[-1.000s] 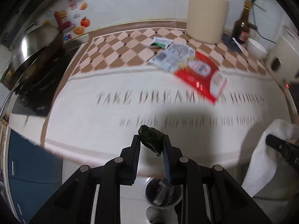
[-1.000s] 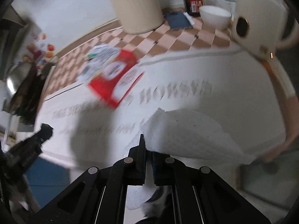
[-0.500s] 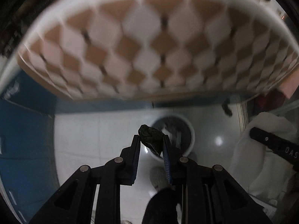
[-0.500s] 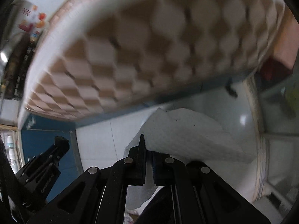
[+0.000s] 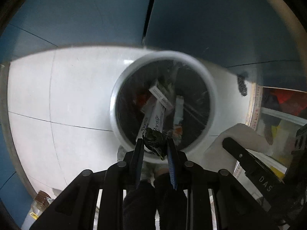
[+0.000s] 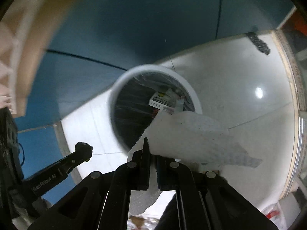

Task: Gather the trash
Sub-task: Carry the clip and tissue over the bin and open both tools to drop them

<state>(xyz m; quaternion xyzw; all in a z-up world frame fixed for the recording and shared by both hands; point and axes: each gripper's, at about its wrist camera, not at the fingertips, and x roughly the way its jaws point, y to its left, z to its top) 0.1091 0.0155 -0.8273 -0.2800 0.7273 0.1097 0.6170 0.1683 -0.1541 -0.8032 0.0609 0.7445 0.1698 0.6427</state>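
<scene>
Left wrist view: countertop gone, left claw [image 5: 155, 143] now over bin [image 5: 163, 57].

Your left gripper [image 5: 154, 143] is matte black, blue-padded fingers [image 5: 171, 159], round silver pivot screws. Your right gripper [image 6: 151, 149] matches, with black pads. Side lettering reads "DAS" and "GenRobot AI", partly legible.

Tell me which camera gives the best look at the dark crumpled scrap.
Left wrist view: the dark crumpled scrap sits clamped in the left gripper, over the trash bin. The right wrist view shows it only as a small dark lump, far left.
</scene>
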